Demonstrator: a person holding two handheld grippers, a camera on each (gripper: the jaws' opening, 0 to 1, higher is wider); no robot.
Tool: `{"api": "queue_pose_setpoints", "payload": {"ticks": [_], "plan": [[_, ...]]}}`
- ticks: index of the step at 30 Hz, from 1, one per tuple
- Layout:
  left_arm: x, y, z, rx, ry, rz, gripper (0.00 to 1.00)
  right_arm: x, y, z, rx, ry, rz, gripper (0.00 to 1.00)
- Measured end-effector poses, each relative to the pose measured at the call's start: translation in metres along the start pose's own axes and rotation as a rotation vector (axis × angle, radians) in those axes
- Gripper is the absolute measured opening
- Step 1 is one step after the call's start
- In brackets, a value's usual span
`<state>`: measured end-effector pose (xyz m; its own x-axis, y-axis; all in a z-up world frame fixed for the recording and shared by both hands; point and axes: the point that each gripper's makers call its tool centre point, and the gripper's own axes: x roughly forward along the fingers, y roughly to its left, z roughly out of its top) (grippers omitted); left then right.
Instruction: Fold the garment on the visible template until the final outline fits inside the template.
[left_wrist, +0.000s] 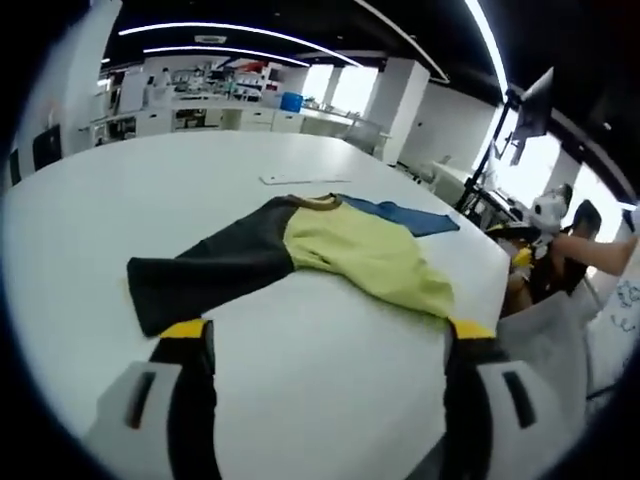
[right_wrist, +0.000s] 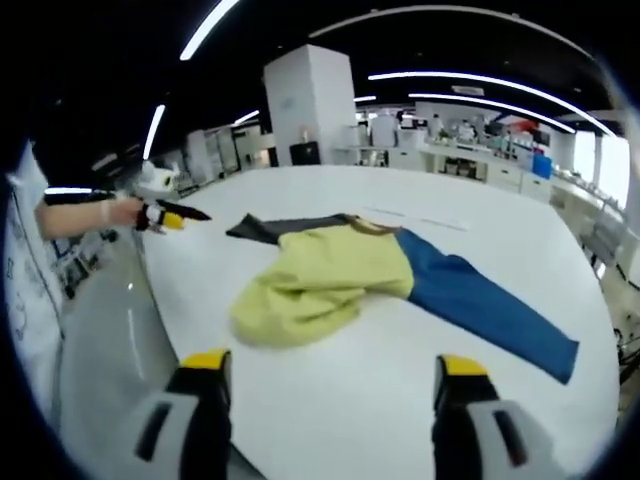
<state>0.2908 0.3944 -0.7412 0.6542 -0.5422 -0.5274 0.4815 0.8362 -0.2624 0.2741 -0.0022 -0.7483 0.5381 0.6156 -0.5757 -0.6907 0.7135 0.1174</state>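
We see a rumpled garment (left_wrist: 330, 250) lying in the middle of the white bench (left_wrist: 300, 380), yellow body, one black sleeve, one blue sleeve, our left claw (left_wrist: 330, 335) wide open, our right claw (right_wrist: 335, 365) wide open, both holding nothing

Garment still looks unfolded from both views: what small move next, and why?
Probably bring the left hand-held gripper down onto the end of the dark sleeve. The garment lies spread on the white table, its blue sleeve stretched out and its yellow body bunched; both hand-held grippers hang open and empty short of it.
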Motion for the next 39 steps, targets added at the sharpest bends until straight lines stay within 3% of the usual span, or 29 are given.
{"api": "queue_pose_setpoints", "payload": {"ticks": [4,7,16,25,31,34,36,39], "plan": [[-0.002,-0.019,0.0,0.014,-0.009,-0.014,0.92,0.006,-0.006,0.002,0.007,-0.008,0.027,0.82],[-0.001,-0.023,-0.001,0.028,-0.021,-0.019,0.91,0.018,-0.011,0.004,0.013,-0.014,0.049,0.81],[0.003,-0.053,-0.008,-0.006,-0.043,-0.037,0.88,0.049,-0.01,0.015,-0.011,-0.014,0.1,0.75],[-0.007,-0.056,-0.021,-0.037,-0.055,-0.022,0.88,0.086,-0.025,0.03,0.023,-0.034,0.113,0.57],[-0.01,-0.051,-0.023,-0.058,-0.067,-0.002,0.87,0.112,-0.023,0.021,0.0,0.016,0.128,0.51],[-0.009,-0.045,-0.025,-0.059,-0.073,0.011,0.84,0.122,-0.029,0.019,-0.029,0.019,0.097,0.39],[-0.006,-0.048,-0.026,-0.073,-0.076,0.01,0.85,0.129,-0.022,0.021,0.026,0.015,0.117,0.37],[-0.003,-0.053,-0.027,-0.078,-0.076,0.006,0.85,0.141,-0.023,0.019,0.015,0.028,0.126,0.35]]}}
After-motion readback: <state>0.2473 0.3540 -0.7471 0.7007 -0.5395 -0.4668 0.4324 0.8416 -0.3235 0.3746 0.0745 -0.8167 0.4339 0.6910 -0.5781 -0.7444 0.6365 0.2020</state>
